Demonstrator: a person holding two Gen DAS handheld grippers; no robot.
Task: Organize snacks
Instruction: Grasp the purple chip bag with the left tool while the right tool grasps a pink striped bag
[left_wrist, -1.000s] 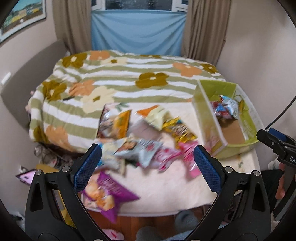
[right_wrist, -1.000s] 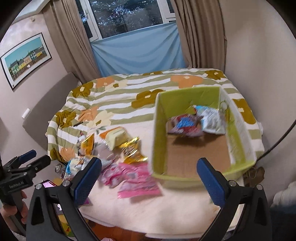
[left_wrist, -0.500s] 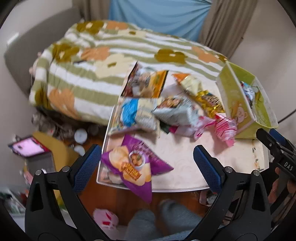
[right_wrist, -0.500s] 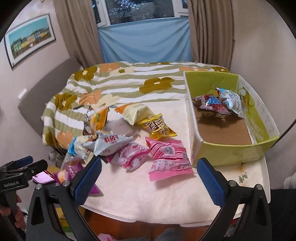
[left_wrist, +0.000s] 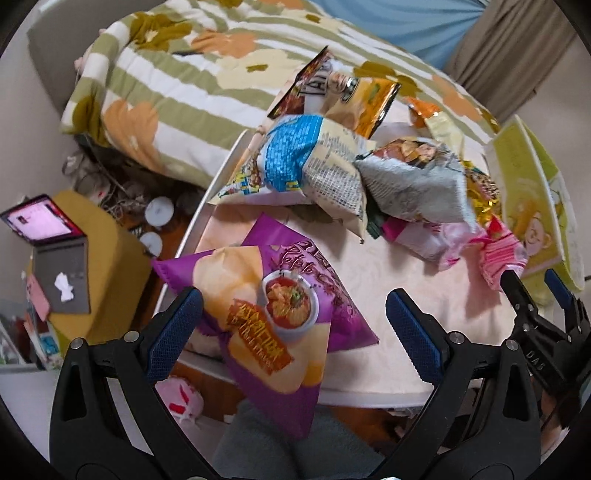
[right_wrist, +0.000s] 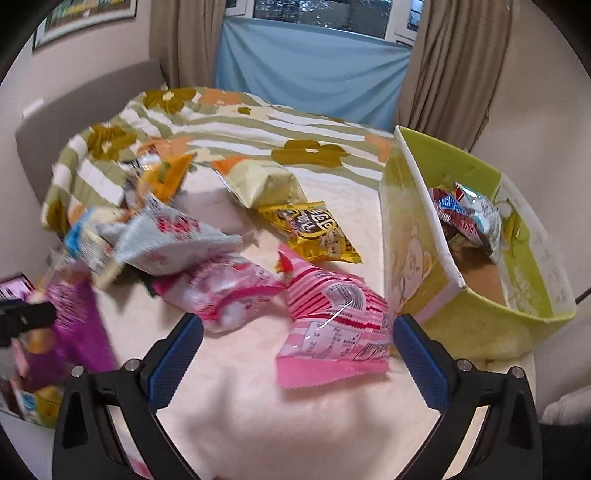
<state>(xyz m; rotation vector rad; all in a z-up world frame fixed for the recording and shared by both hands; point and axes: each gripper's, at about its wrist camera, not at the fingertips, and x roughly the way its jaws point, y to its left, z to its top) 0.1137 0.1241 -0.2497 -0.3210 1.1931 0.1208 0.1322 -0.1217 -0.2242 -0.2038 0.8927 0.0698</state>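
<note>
Left gripper (left_wrist: 293, 321) tilted steeply down over the table (left_wrist: 373, 266) edge, jaws wide apart around — not touching — the purple chip bag (left_wrist: 273, 314) at lower centre. Right gripper (right_wrist: 297, 347) pitched forward, jaws likewise apart, framing the pink striped packet (right_wrist: 332, 328) at centre frame. Remaining snacks heaped mid-table; green box (right_wrist: 535, 314) at right edge of frame — holding two packets.

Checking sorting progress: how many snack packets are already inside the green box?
2 visible: a red-and-blue foil packet and a silvery pale-blue packet beside it, both at the far end of the green cardboard box. Its near wall could hide more.
</note>
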